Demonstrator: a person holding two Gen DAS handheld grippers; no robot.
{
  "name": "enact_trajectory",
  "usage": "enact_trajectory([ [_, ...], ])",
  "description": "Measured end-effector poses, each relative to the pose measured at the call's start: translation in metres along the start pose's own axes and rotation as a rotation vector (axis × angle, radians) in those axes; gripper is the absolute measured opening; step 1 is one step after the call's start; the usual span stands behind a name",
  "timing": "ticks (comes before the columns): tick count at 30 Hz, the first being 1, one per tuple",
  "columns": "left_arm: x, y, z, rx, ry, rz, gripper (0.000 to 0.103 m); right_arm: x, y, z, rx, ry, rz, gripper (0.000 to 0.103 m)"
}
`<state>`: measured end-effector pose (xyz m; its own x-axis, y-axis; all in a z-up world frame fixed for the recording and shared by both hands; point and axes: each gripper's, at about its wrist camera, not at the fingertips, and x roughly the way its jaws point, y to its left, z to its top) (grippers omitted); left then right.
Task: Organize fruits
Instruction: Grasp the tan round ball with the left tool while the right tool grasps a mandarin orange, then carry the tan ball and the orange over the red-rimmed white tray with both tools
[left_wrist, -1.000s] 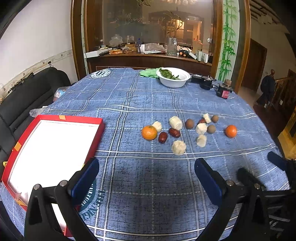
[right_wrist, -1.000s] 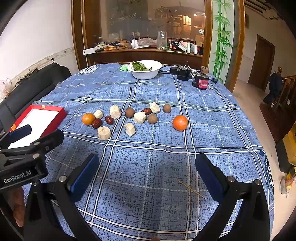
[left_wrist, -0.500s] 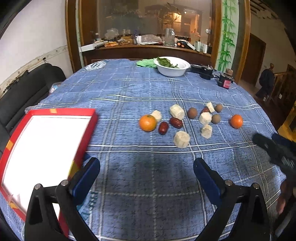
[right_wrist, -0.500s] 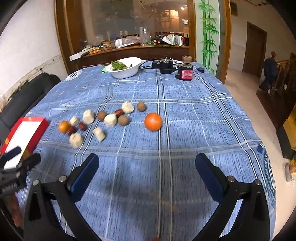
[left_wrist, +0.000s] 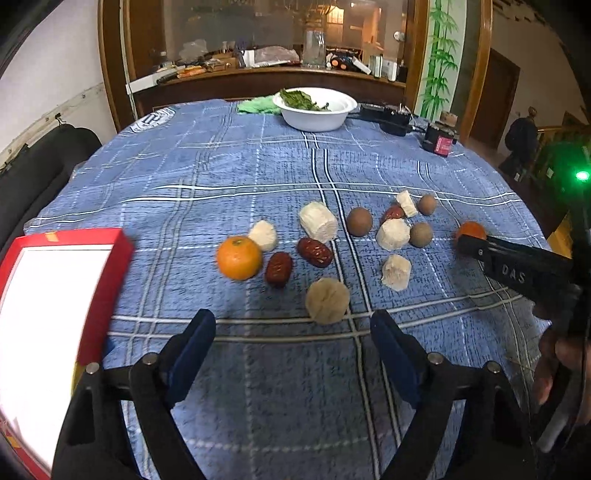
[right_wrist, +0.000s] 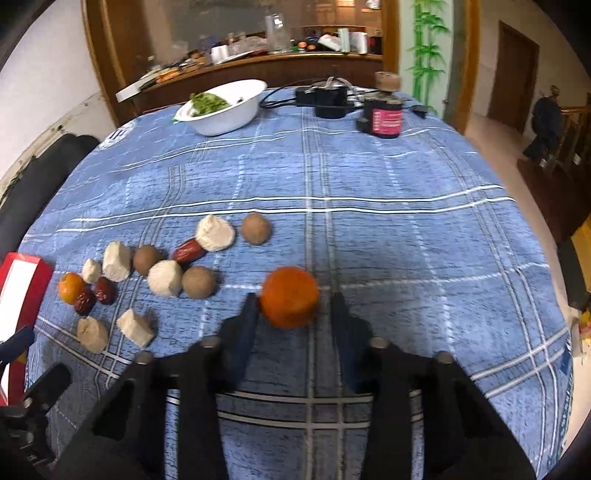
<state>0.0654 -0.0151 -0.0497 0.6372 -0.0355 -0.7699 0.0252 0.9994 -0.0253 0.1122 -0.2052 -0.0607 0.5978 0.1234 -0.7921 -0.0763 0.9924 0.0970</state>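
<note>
Orange (right_wrist: 290, 297) between right tongs (right_wrist: 293, 310).

Home dining room | round table in blue checked cloth (left_wrist: 258, 166) | cluttered wooden sideboard (left_wrist: 266, 79) upper centre | staircase (right_wrist: 569, 125) far right

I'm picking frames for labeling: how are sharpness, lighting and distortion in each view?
Left wrist: fruit sharp, the red tray smeared by motion, green lamp glare at the right edge, fisheye bending the tablecloth lines. Right wrist: dim indoor light, the orange between the open right gripper fingers soft, edges curved.
</note>
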Motion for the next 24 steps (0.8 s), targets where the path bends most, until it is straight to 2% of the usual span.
enact_trajectory([
  [5,0.022,-0.010,0.003,-0.002,0.055,-0.013,0.068,-0.001,-0.001,-0.002,0.014,0.001,0.010,0.034],
  [7,0.026,-0.015,0.004,0.013,0.048,0.012,0.065,-0.002,0.000,-0.001,0.016,0.000,0.023,0.034],
  [9,0.025,-0.017,0.006,0.007,0.036,0.013,0.044,-0.003,0.001,-0.003,0.012,-0.002,0.026,0.034],
  [10,0.024,-0.017,0.006,0.008,0.032,0.019,0.029,-0.004,0.002,-0.004,0.011,-0.003,0.030,0.034],
  [14,0.018,-0.013,0.005,0.017,0.039,0.028,0.029,-0.013,0.004,-0.009,0.007,-0.010,0.040,0.034],
  [24,-0.042,0.006,-0.008,0.000,-0.057,0.027,0.028,-0.059,0.022,-0.028,-0.004,-0.068,0.055,0.034],
])
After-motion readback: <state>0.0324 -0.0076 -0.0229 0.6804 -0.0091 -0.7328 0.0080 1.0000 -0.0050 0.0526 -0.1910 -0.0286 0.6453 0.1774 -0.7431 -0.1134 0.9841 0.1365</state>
